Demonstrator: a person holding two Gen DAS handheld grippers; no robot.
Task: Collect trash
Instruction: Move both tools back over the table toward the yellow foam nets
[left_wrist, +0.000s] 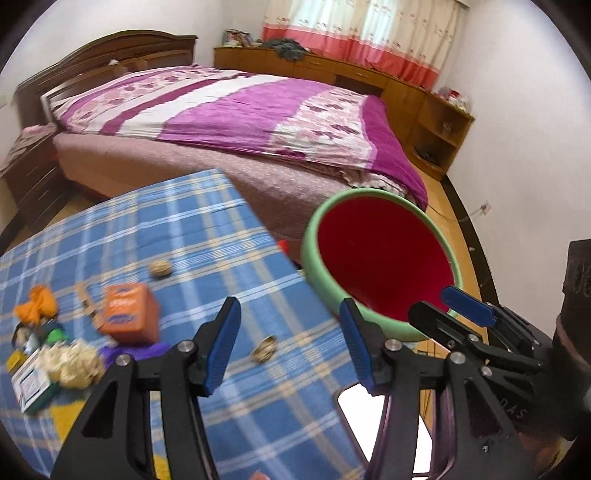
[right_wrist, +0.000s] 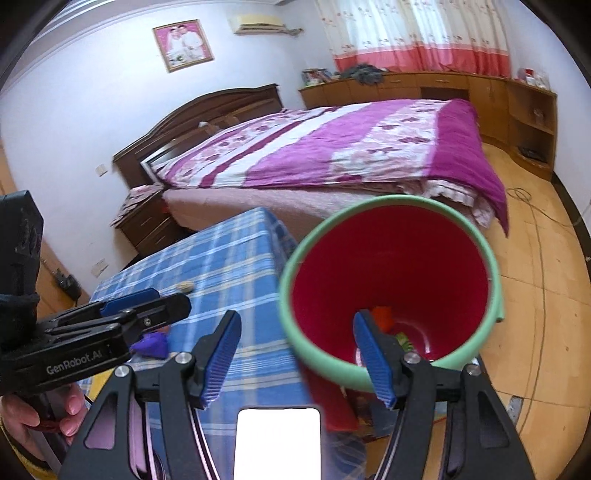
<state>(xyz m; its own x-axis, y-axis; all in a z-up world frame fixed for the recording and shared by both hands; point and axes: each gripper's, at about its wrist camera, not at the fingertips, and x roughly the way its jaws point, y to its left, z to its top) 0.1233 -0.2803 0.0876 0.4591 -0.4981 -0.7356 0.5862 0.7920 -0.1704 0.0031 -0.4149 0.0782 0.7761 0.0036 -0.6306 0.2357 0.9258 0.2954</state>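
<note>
A red bin with a green rim (right_wrist: 288, 280) stands beside the blue checked table (left_wrist: 207, 221); an orange scrap (right_wrist: 382, 315) and a green scrap (right_wrist: 404, 339) lie at its bottom. My right gripper (right_wrist: 297, 363) hangs open and empty over the near rim. My left gripper (left_wrist: 290, 347) is open and empty above the table edge, over a nut shell (left_wrist: 264, 349). On the table lie an orange box (left_wrist: 127, 314), a walnut (left_wrist: 160, 267), orange peel (left_wrist: 37, 304), crumpled cream paper (left_wrist: 74, 363), a purple wrapper (right_wrist: 151, 345) and a white-green carton (left_wrist: 31, 386).
A bright white phone screen (right_wrist: 277, 443) lies at the table's near edge. Behind the table is a bed with a purple cover (left_wrist: 229, 110). Wooden cabinets (left_wrist: 436, 122) line the far wall, and a cable (right_wrist: 532, 221) runs over the wooden floor at the right.
</note>
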